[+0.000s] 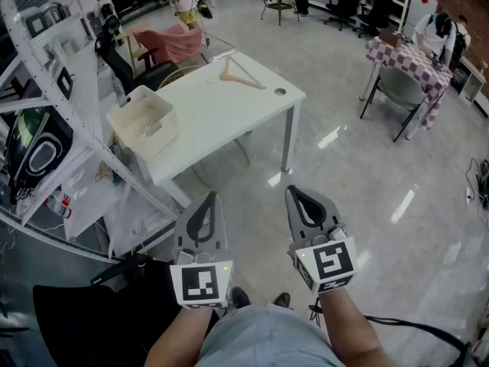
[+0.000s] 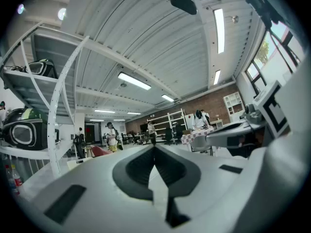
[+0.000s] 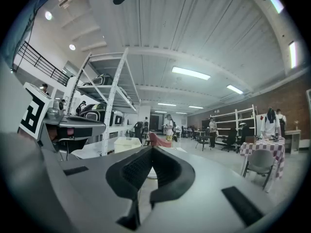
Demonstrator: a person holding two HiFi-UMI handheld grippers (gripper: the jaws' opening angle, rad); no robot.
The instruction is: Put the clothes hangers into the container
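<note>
Well back from the desk (image 1: 221, 109), just starting. Holding nothing in left tongs (image 1: 211, 201) or right tongs (image 1: 296, 196), both shut tight. Hanger (image 1: 241, 74) lying at the desk's far end, basket (image 1: 149, 128) on its near corner. Next, likely: walk up, open wide, pinch the hanger.

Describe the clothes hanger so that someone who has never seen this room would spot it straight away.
Find the white table standing on the shiny floor. The clothes hanger lies flat at its far end, opposite the white slatted basket. It is the only tan, triangular thing on the white top.
</note>
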